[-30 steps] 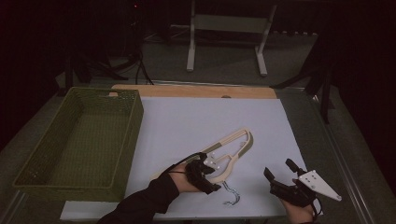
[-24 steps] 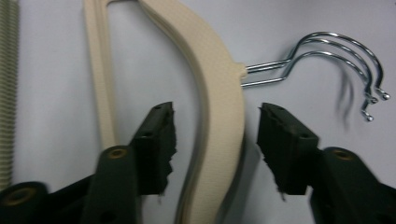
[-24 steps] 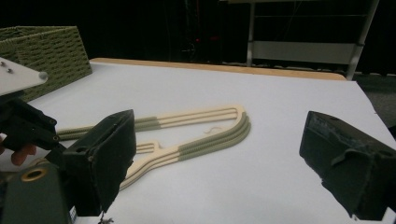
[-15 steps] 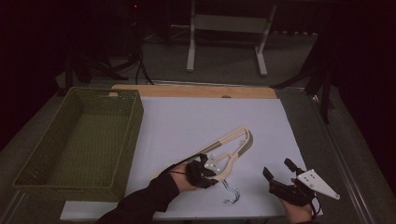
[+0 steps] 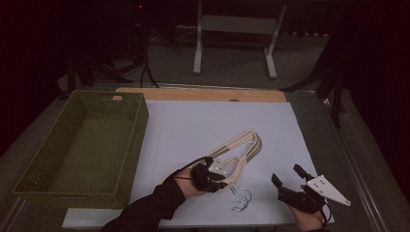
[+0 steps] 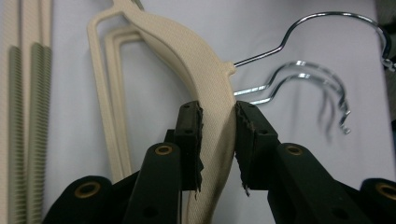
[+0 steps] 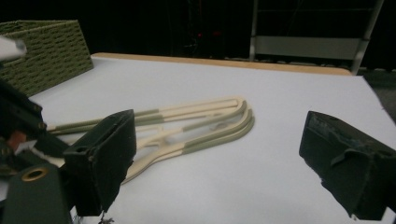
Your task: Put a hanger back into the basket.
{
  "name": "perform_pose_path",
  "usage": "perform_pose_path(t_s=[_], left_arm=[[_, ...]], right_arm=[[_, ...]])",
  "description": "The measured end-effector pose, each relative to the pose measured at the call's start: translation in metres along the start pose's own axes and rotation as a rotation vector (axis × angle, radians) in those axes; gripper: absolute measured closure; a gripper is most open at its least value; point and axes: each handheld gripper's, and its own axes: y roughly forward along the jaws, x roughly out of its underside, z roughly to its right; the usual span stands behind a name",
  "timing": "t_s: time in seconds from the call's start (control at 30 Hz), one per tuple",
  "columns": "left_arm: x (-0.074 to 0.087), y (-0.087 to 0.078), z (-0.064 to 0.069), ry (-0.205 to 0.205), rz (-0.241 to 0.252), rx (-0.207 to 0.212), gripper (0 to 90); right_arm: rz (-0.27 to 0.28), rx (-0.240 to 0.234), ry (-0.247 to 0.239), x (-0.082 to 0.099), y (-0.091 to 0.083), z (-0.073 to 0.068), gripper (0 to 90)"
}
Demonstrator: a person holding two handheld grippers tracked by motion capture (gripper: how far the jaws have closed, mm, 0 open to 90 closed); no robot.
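The left gripper (image 6: 218,140), jaws just closed, clamps the top cream plastic hanger (image 6: 205,79) of a stack near its chrome hook (image 6: 327,28) on the white-covered table (image 5: 193,125); the right gripper (image 5: 290,178) hovers nearby, jaws wide, holding nothing.

Hangers (image 6: 205,79): cream plastic with a fine woven-looking matt texture, ribbed grey-green grip sleeves on the bars (image 7: 212,140), and bright polished metal hooks (image 6: 322,28). Basket (image 5: 87,145): olive-green woven weave, matt and rough. Table (image 5: 203,94): pale wood edge under a smooth, matt white sheet (image 5: 193,125); left gripper (image 6: 217,140) fingers (image 6: 189,135) matt black plastic with worn, ragged-edged pads.
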Motion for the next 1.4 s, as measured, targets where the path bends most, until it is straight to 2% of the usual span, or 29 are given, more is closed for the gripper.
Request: perform_pose_path(t_s=[0.07,0.1,0.13,0.23,0.27,0.33,0.4,0.43,0.47,0.5,0.57,0.63,0.67,0.7,0.73,0.8,0.87,0.93,1.0,1.03,1.07,1.1,1.17,1.2,1.27,1.33,1.4], left_arm=[[0.0,-0.002,-0.001,-0.007,0.009,0.002,73.2],[-0.001,-0.004,0.0,-0.011,0.017,-0.004,73.3],[-0.001,-0.004,0.001,0.005,0.008,-0.013,73.3],[-0.001,-0.003,0.002,0.007,0.005,-0.016,73.3],[-0.001,-0.003,0.002,0.009,0.009,-0.022,73.3],[-0.001,-0.005,0.002,-0.001,0.022,-0.024,73.4],[-0.001,-0.008,0.0,-0.006,0.032,-0.021,73.6],[-0.001,-0.008,0.0,-0.006,0.032,-0.021,73.6],[-0.001,-0.008,0.0,-0.006,0.032,-0.021,73.6],[-0.001,-0.013,-0.001,-0.02,0.054,-0.022,73.7],[0.0,-0.015,0.0,-0.017,0.056,-0.025,73.9],[0.0,-0.017,0.0,-0.011,0.057,-0.022,73.9],[0.001,-0.019,0.001,-0.015,0.069,-0.026,74.0],[0.002,-0.02,0.002,-0.021,0.08,-0.024,74.2],[0.002,-0.022,0.001,-0.022,0.082,-0.02,74.2],[0.002,-0.024,0.002,-0.029,0.095,-0.015,74.3],[0.003,-0.027,0.002,-0.026,0.105,-0.009,74.4],[0.003,-0.03,0.004,-0.029,0.118,0.003,74.5],[0.004,-0.032,0.005,-0.027,0.126,0.005,74.6],[0.004,-0.032,0.005,-0.027,0.126,0.005,74.6],[0.005,-0.033,0.006,-0.032,0.133,0.013,74.6],[0.005,-0.034,0.006,-0.027,0.133,0.01,74.6],[0.006,-0.035,0.007,-0.029,0.139,0.021,74.7],[0.006,-0.035,0.007,-0.029,0.139,0.021,74.7],[0.005,-0.035,0.009,-0.024,0.14,0.025,74.7],[0.005,-0.034,0.011,-0.019,0.146,0.027,74.7],[0.005,-0.034,0.012,-0.016,0.15,0.03,74.9]], right_arm=[[-0.007,-0.012,0.005,0.0,0.001,0.0,13.8],[-0.051,-0.071,0.051,0.0,0.004,0.001,20.3],[-0.068,-0.099,0.075,0.0,0.005,0.0,23.2],[-0.152,-0.175,0.16,0.0,0.014,-0.002,29.0],[-0.175,-0.187,0.158,0.0,0.016,-0.005,30.7],[-0.205,-0.199,0.117,0.001,0.02,-0.011,31.3],[-0.205,-0.217,0.07,0.001,0.021,-0.017,33.0],[-0.205,-0.217,0.07,0.001,0.021,-0.017,33.0],[-0.204,-0.221,0.049,0.0,0.021,-0.019,33.0],[-0.211,-0.212,0.017,0.002,0.023,-0.019,39.8],[-0.235,-0.243,0.043,0.005,0.031,-0.017,43.8],[-0.24,-0.251,0.052,0.005,0.034,-0.016,43.9],[-0.246,-0.247,0.037,0.004,0.038,-0.017,43.9],[-0.253,-0.2,-0.085,0.002,0.044,-0.024,43.9],[-0.249,-0.183,-0.154,0.002,0.048,-0.029,43.6],[-0.254,-0.191,-0.246,0.007,0.056,-0.036,44.8],[-0.253,-0.204,-0.311,0.013,0.063,-0.04,47.7],[-0.249,-0.242,-0.32,0.015,0.07,-0.039,49.1],[-0.225,-0.254,-0.341,0.015,0.075,-0.039,51.8],[-0.225,-0.254,-0.341,0.015,0.075,-0.039,51.8],[-0.225,-0.29,-0.336,0.014,0.08,-0.038,55.7],[-0.237,-0.303,-0.324,0.014,0.082,-0.038,57.7],[-0.285,-0.36,-0.236,0.015,0.089,-0.036,60.7],[-0.294,-0.371,-0.212,0.015,0.091,-0.036,63.9],[-0.312,-0.389,-0.177,0.015,0.095,-0.035,64.1],[-0.301,-0.42,-0.125,0.014,0.097,-0.033,65.2],[-0.301,-0.433,-0.106,0.013,0.099,-0.033,64.1]])
